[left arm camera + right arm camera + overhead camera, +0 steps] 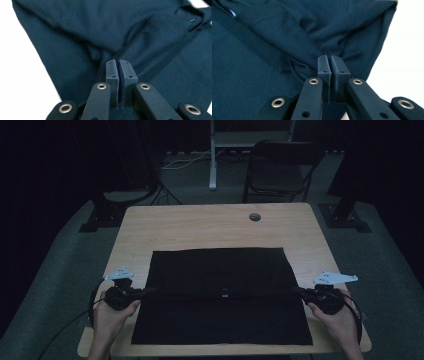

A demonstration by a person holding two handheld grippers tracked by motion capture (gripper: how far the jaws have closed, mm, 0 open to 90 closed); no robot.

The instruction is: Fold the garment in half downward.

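Nearest the person, both hands sit at the near half of the light wooden table (200,225). The left gripper (145,292) and right gripper (298,291) are each clenched on a side edge of the dark navy rectangular cloth (220,270), which lies flat across the table with a taut ridge running between them. Looks like mid-fold to me. Next move probably needs both edges carried evenly to the far hem, keeping the tension equal.

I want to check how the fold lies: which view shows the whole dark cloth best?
The high view: the dark cloth lies spread on the table, all its edges visible. The left gripper view and right gripper view each show just a creased part of it at the closed jaws.
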